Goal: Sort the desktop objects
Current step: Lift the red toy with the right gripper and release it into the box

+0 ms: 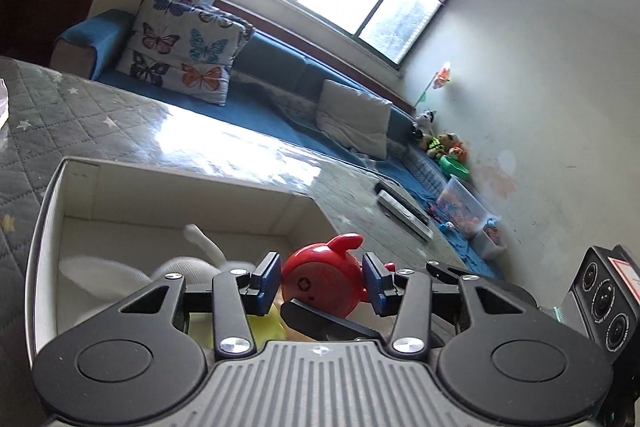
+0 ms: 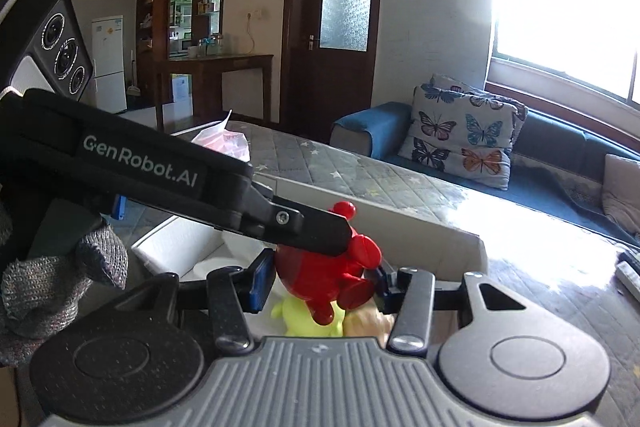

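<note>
The red toy (image 1: 320, 277) sits between the blue pads of both claws, above the white box (image 1: 192, 195). The left claw (image 1: 322, 281) brackets it with pads close at either side; whether they press it I cannot tell. The right claw (image 2: 316, 281) looks clenched on the toy, though the left claw's black finger crosses in front and hides the top of it. Under the toy, a yellow-green toy (image 2: 308, 319) and a tan one (image 2: 368, 323) are half hidden. A white toy (image 1: 200, 243) lies in the box to its left, blurred. Beyond the box lies the quilted bench (image 2: 360, 167), then remotes (image 1: 404, 207) and a butterfly pillow (image 1: 180, 47).
</note>
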A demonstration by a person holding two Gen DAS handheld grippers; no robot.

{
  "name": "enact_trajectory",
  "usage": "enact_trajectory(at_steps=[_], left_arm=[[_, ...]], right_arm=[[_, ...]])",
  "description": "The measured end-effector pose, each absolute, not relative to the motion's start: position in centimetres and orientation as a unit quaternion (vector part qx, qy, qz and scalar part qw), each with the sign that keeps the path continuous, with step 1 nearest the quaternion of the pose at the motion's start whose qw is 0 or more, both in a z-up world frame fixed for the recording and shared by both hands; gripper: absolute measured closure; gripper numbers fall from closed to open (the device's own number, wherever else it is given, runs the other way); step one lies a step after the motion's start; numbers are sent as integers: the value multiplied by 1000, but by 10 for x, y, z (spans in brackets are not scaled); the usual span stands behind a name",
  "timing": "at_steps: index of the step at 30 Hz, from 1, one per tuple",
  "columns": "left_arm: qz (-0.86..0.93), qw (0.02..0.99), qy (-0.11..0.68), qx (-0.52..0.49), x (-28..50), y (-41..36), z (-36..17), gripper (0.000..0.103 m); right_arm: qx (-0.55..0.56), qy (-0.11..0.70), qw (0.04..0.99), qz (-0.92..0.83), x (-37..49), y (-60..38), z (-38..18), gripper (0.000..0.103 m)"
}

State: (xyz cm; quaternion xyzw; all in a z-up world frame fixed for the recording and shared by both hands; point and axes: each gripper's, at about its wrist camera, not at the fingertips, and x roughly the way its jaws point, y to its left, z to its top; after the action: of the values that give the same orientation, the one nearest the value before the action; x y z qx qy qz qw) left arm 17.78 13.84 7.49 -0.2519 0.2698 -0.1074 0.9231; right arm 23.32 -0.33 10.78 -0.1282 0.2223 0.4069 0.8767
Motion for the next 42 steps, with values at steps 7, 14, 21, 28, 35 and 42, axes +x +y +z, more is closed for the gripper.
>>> enact_trajectory(at_steps=[7, 14, 21, 28, 35, 42], left_arm=[[-107, 911, 296, -267, 235, 148, 53, 56], [-107, 890, 338, -286, 273, 153, 24, 57], [-89, 878, 377, -280, 281, 151, 15, 62], [-86, 882, 373, -276, 272, 145, 21, 61], [-80, 886, 356, -285, 258, 145, 29, 62], [-83, 898, 333, -274, 233, 135, 43, 62]], right_arm=[[-122, 260, 879, 380, 284, 8, 95, 54], [-128, 314, 871, 355, 318, 14, 73, 54], [-117, 321, 871, 353, 321, 5, 67, 50], [-120, 307, 877, 349, 317, -2, 70, 42], [-116, 297, 879, 355, 307, -14, 75, 42], [-109, 278, 886, 355, 286, -35, 89, 42]])
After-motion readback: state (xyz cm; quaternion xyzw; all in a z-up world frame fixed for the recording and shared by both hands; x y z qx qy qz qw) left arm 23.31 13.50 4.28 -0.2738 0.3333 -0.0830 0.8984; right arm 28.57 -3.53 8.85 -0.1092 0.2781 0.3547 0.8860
